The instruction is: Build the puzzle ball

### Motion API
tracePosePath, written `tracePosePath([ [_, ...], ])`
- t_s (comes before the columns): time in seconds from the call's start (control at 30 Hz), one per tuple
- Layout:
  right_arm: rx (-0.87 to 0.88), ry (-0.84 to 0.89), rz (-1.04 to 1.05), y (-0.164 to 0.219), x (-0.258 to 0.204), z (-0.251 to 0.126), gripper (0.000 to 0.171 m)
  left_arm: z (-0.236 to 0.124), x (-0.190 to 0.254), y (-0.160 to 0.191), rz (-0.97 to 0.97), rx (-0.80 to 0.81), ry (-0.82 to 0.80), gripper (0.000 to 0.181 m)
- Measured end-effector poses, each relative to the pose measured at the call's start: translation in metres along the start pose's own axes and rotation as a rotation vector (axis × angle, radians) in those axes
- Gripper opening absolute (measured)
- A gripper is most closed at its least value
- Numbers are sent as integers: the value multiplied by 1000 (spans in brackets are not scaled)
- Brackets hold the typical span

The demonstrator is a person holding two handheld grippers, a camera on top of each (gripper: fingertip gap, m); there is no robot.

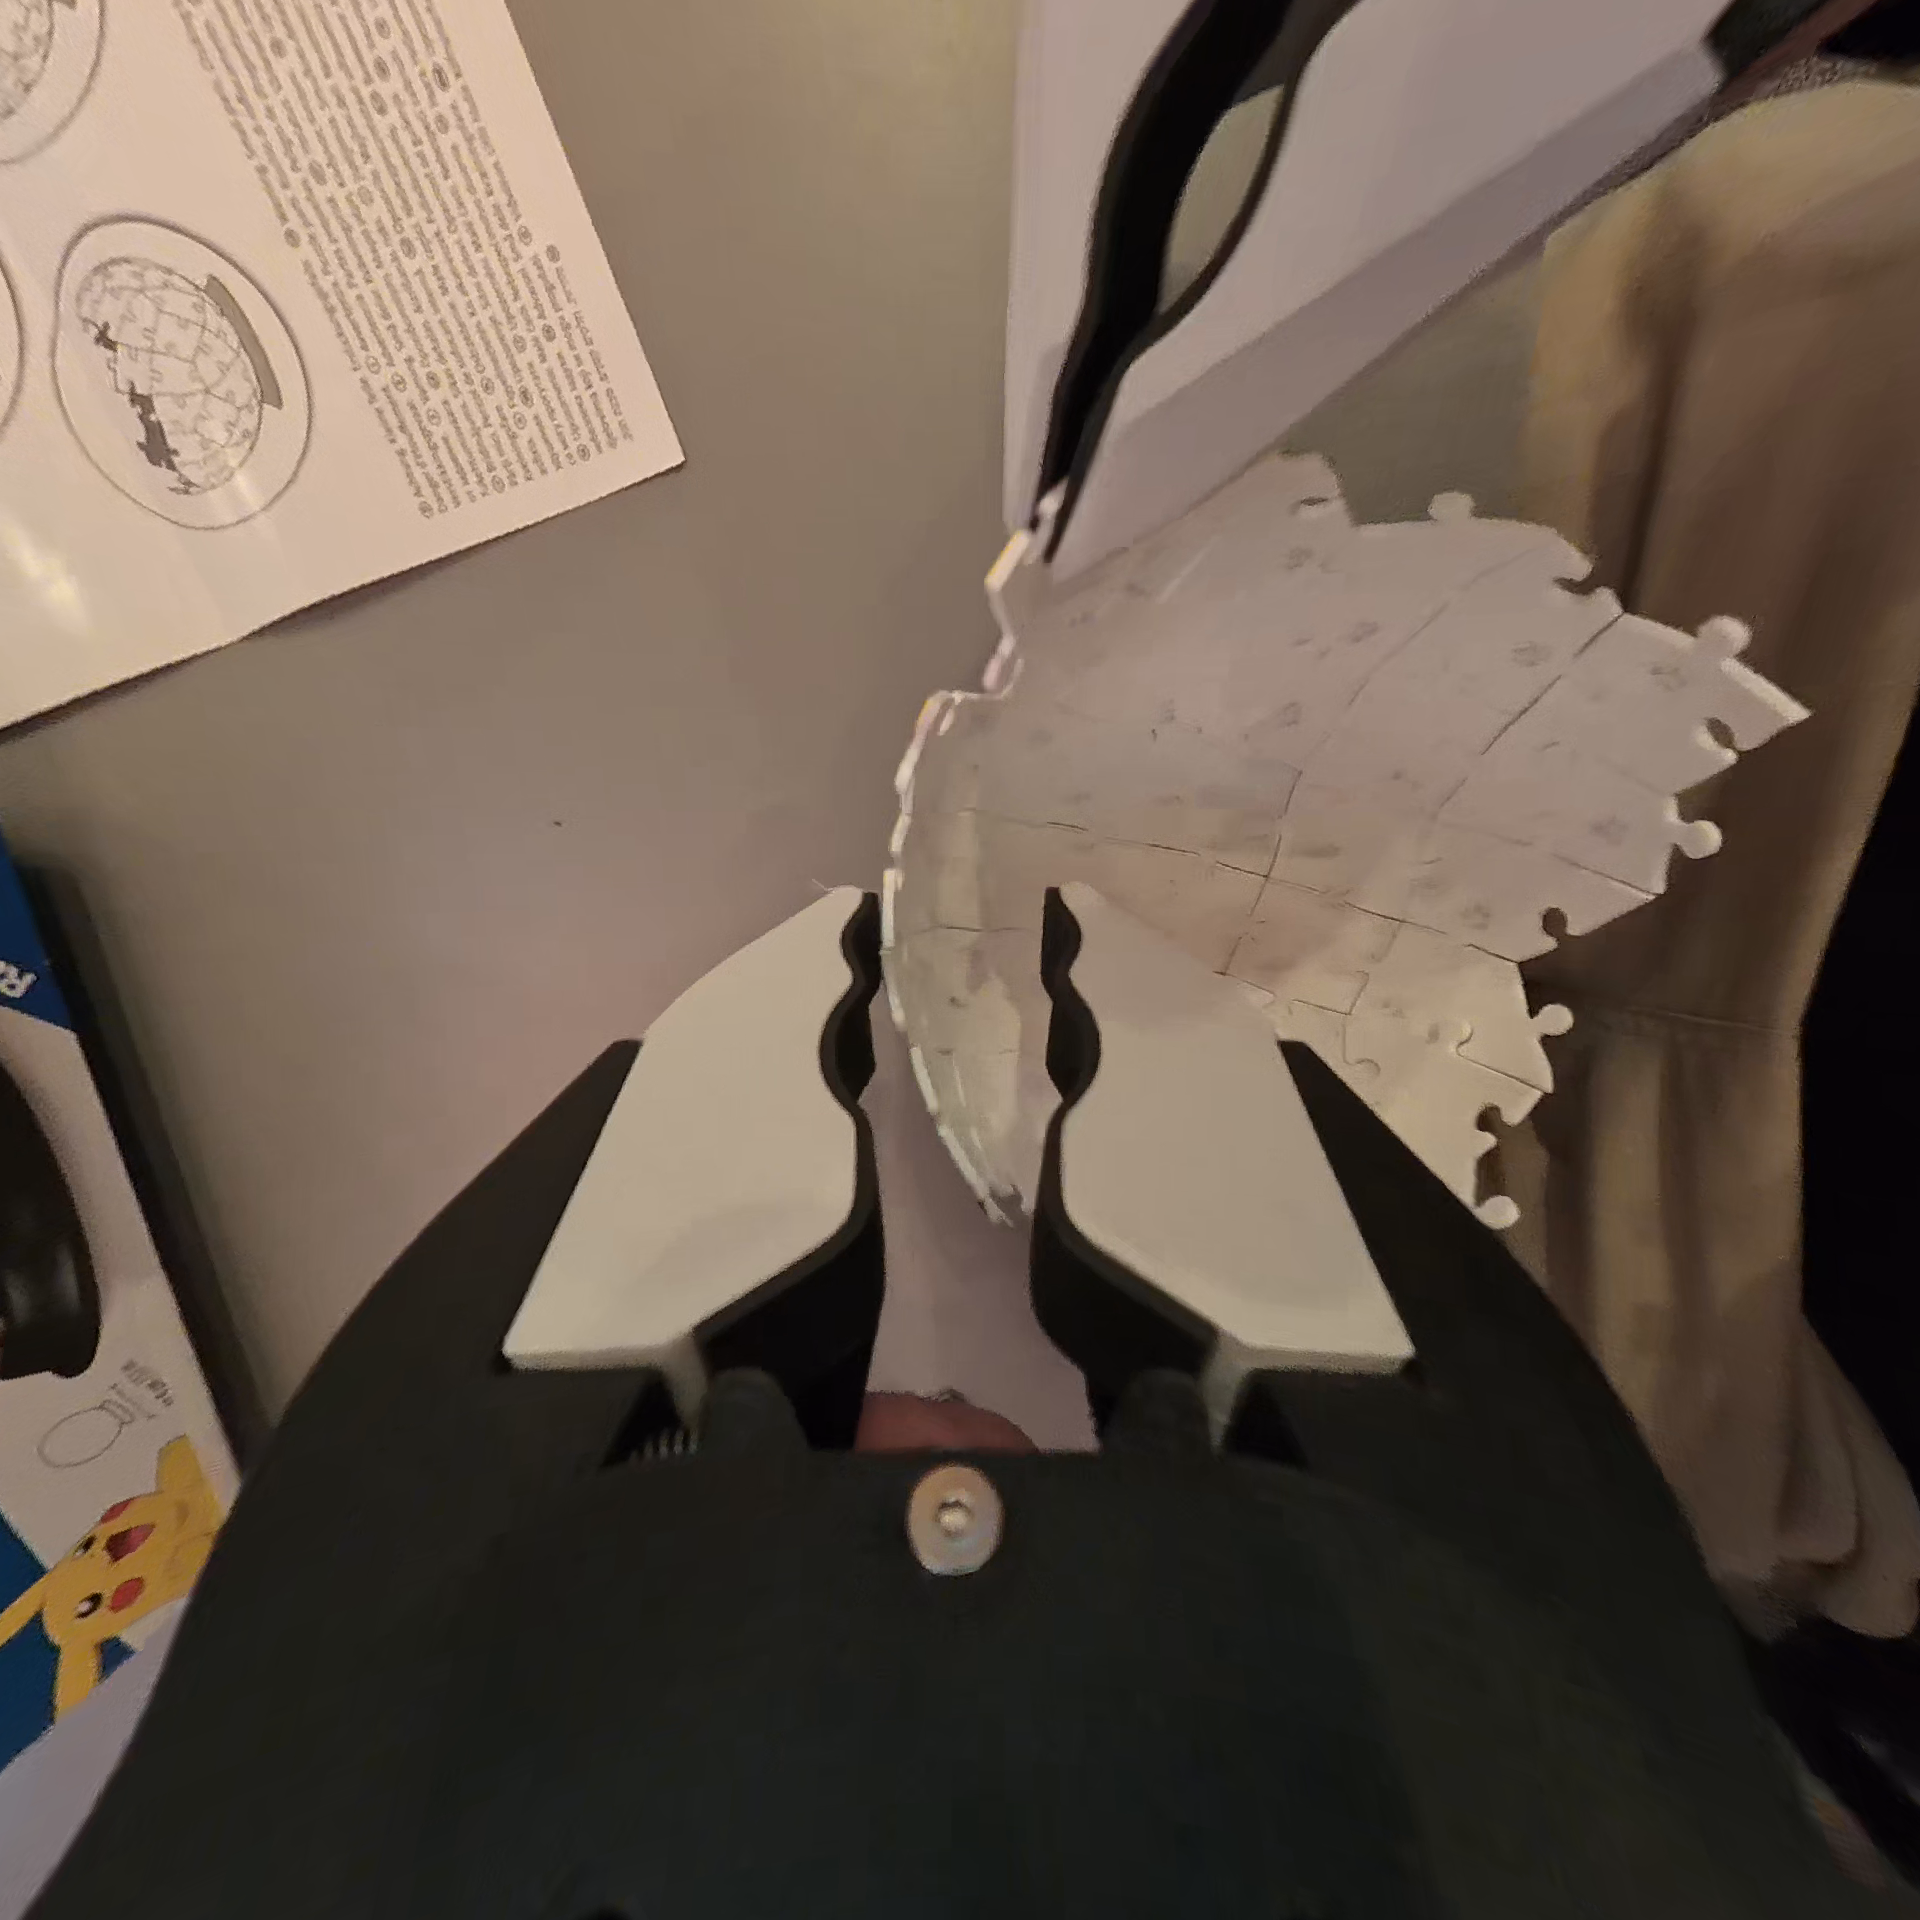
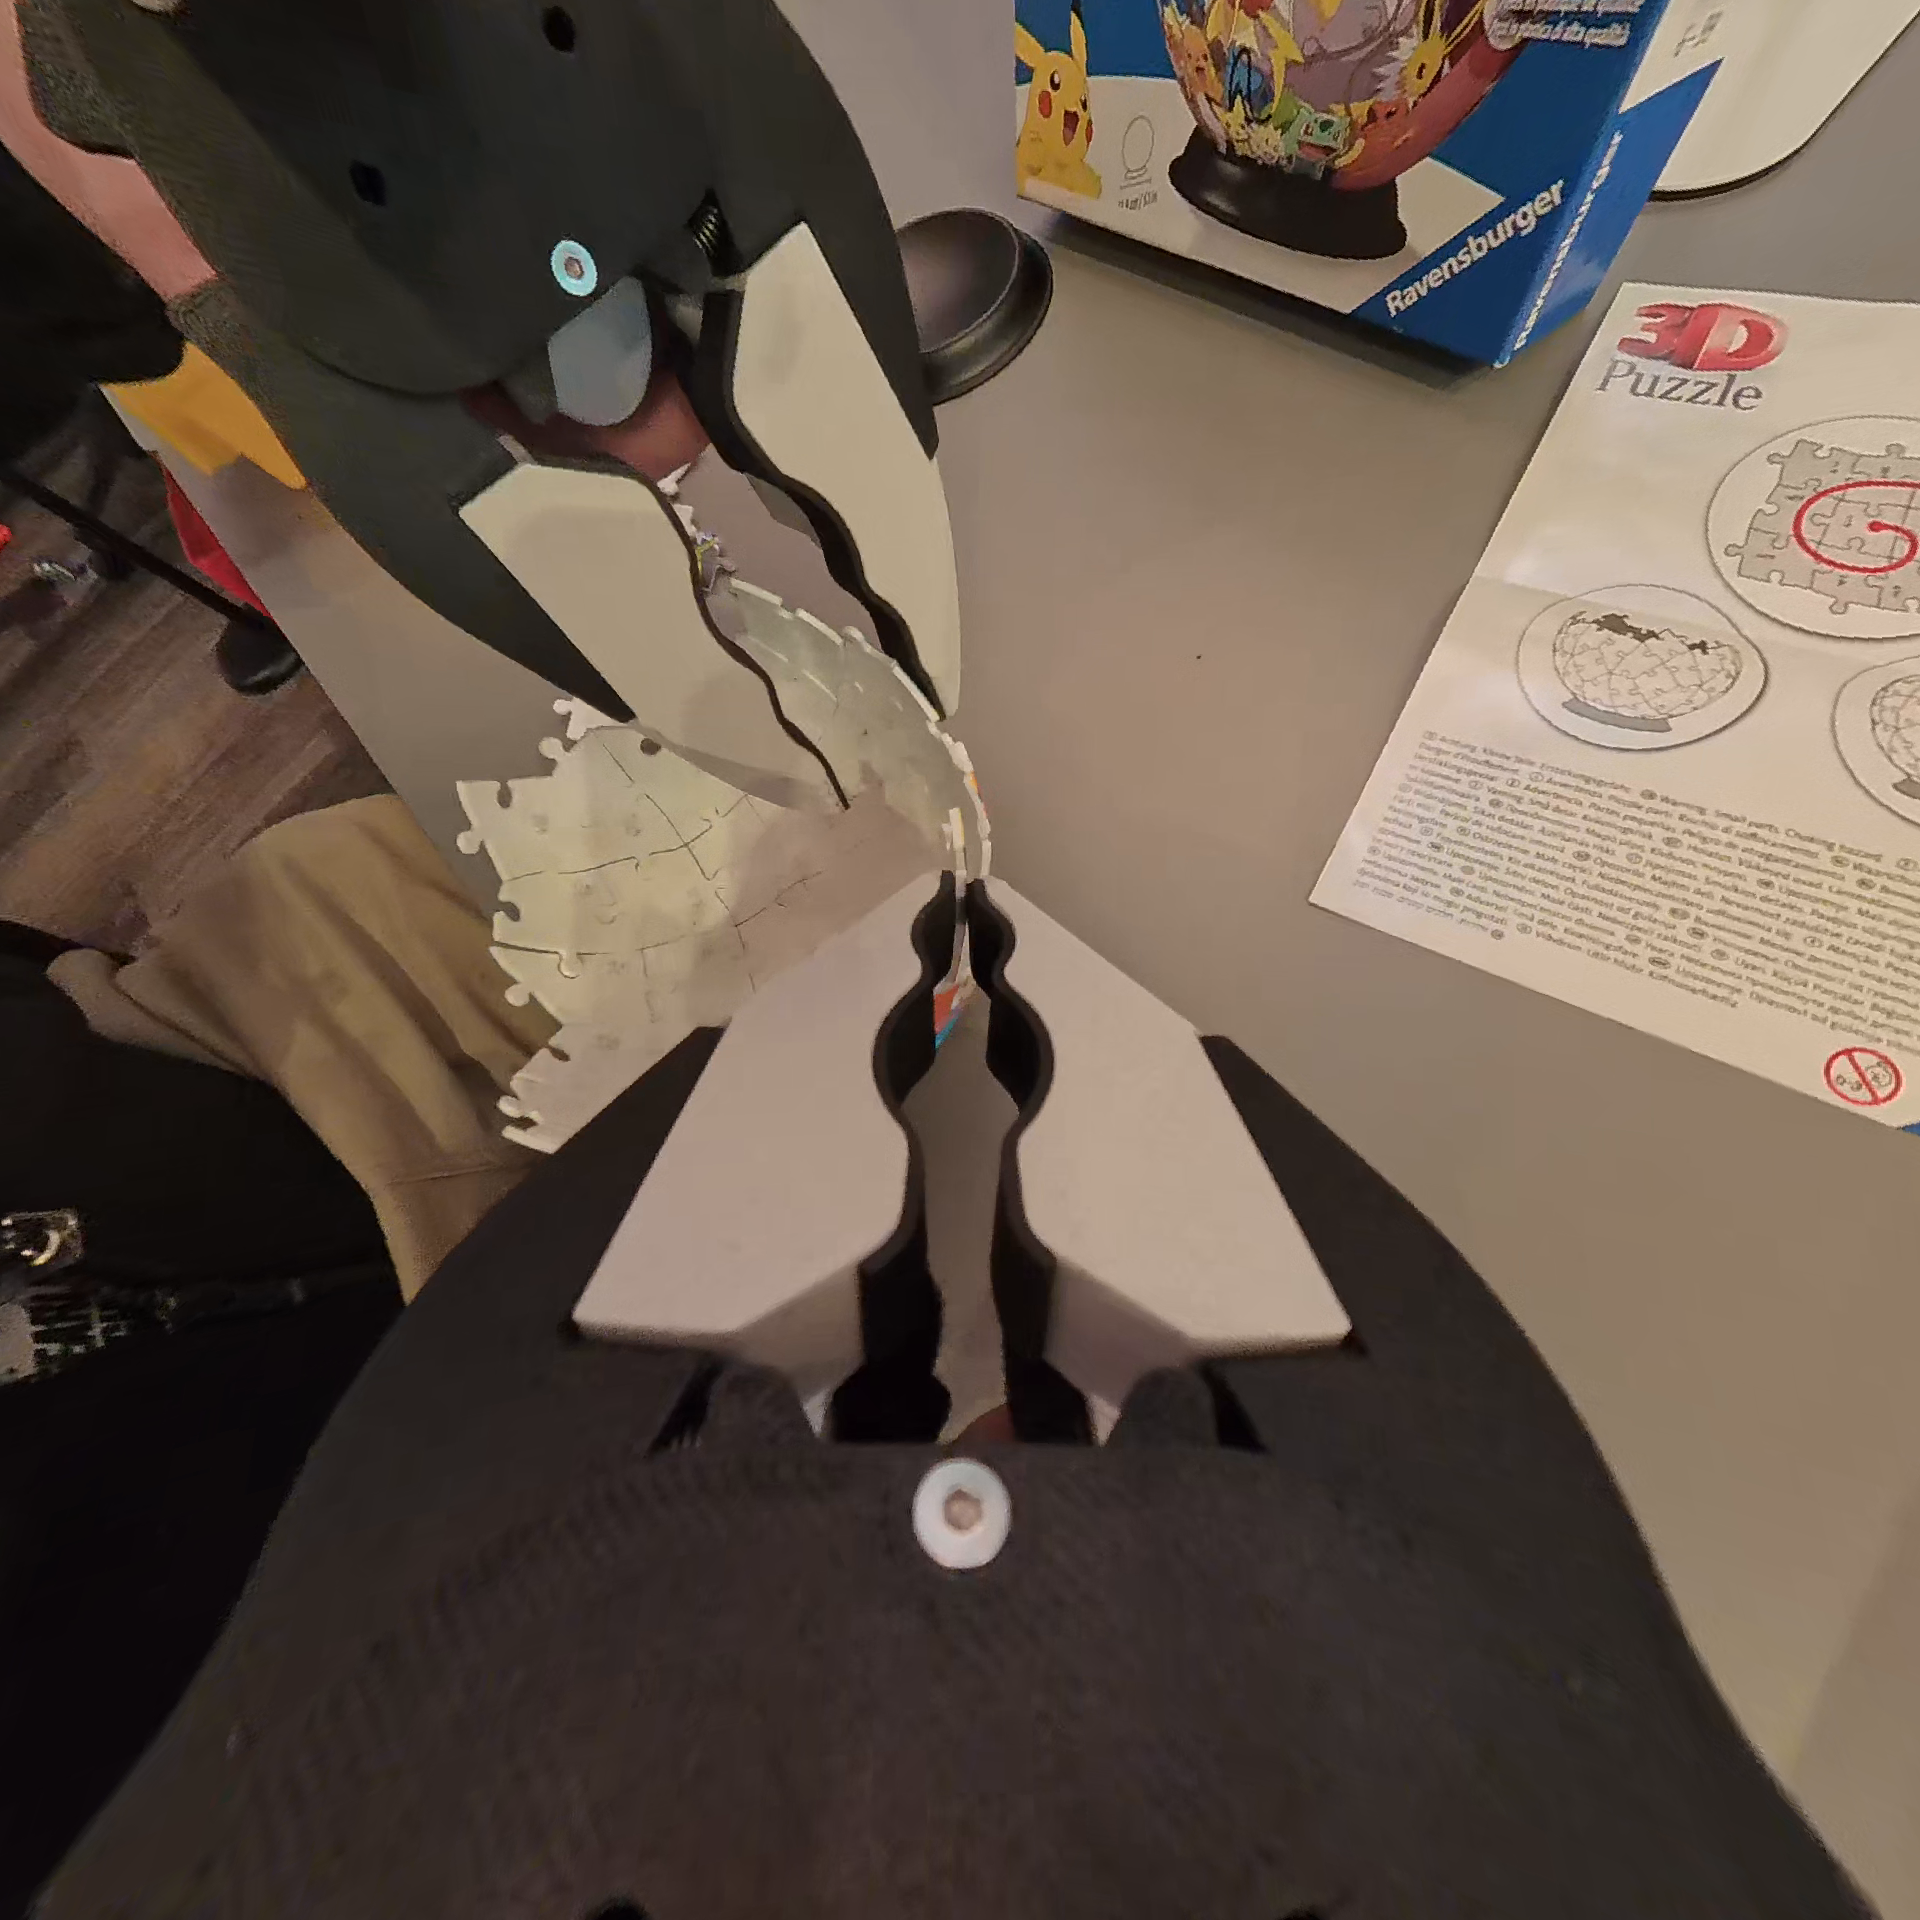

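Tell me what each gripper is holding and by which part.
Both hold the half-built puzzle shell by its rim. The left gripper straddles one curved edge; the right gripper pinches the edge nearest it, by a coloured piece.

Puzzle box [image 1: 94, 1299] cut off, blurred

A grey desk [image 2: 1299, 727] fills the frame; beige cloth [image 2: 312, 935] hangs at nine o'clock over brown wood-plank floor [image 2: 125, 707].
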State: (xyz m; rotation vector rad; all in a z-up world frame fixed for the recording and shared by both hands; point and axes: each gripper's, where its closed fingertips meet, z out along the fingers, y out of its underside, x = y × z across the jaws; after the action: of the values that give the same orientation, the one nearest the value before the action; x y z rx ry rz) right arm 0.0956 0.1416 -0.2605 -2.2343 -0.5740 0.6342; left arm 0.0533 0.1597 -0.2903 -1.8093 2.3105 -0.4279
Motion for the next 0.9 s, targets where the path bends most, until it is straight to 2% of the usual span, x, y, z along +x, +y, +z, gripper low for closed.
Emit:
tracePosePath([
  [0.37, -68, 17, -35, 7, 7, 13, 0, 18, -7, -1, 98, -130, 59, 12],
  [0.9, -158, 43, -125, 19, 12, 15, 0, 22, -6, -2, 72, -186, 95, 8],
])
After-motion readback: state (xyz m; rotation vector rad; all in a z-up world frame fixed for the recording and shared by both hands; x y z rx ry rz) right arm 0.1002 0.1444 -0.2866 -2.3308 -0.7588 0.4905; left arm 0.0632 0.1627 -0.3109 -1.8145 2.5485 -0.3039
